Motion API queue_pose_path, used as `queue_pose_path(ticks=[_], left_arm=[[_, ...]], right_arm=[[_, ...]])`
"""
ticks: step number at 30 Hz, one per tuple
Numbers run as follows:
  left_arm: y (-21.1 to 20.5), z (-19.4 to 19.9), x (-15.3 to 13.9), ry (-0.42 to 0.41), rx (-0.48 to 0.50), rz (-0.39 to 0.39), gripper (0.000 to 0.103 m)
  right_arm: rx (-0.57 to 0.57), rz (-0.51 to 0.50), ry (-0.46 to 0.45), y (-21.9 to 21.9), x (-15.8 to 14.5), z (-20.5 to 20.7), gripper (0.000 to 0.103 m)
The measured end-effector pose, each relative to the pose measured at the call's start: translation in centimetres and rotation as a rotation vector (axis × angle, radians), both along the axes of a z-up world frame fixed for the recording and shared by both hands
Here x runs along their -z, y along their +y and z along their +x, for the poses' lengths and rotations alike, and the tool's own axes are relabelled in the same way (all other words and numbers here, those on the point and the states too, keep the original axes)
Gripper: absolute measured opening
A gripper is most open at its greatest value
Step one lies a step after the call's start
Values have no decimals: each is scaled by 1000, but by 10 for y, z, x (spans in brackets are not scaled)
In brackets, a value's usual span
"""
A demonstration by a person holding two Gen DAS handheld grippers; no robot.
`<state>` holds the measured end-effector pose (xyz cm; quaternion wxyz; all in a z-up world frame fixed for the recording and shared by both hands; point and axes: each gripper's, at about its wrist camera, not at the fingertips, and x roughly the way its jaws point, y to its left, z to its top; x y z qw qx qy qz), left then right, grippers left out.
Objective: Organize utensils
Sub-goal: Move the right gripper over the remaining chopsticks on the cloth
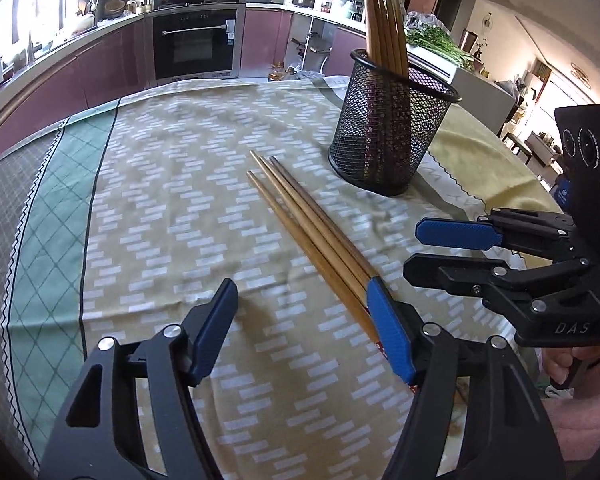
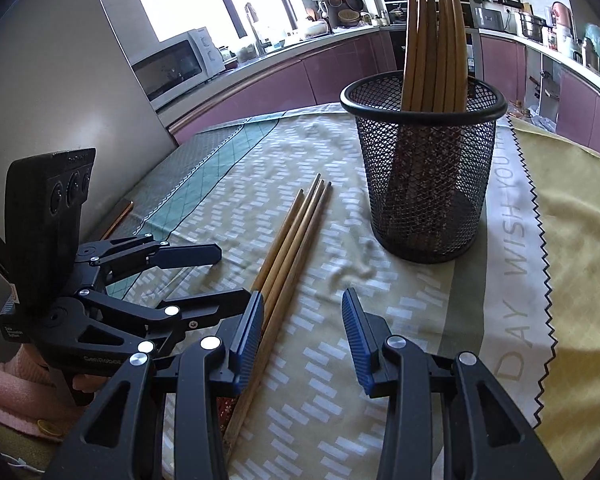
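wooden brown chopsticks (image 1: 312, 224) lie loose beside black mesh cup (image 1: 392, 128). pickup step: my left gripper (image 1: 300, 328) and right gripper (image 2: 304, 336) gape, grasping nothing. next, centre and clench.

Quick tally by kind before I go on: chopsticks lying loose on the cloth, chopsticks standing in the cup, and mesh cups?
Loose chopsticks on the tablecloth: 3
Chopsticks in the cup: 5
Black mesh cup: 1
Total: 9
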<state>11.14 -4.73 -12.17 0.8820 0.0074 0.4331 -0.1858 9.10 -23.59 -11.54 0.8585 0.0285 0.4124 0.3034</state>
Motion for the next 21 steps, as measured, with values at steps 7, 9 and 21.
queue_pose_path(ticks=[7,9,21], left_arm=[[-3,2,2,-4,2,21,64],[-4,2,3,-7,2,33,61],[-7,2,4,-19,10,63,55]], right_arm=[[-3,-2,2,2,2,0,38],[-4,-2,3,1,2,1,38],[-6,-3,6,2,4,1,38]])
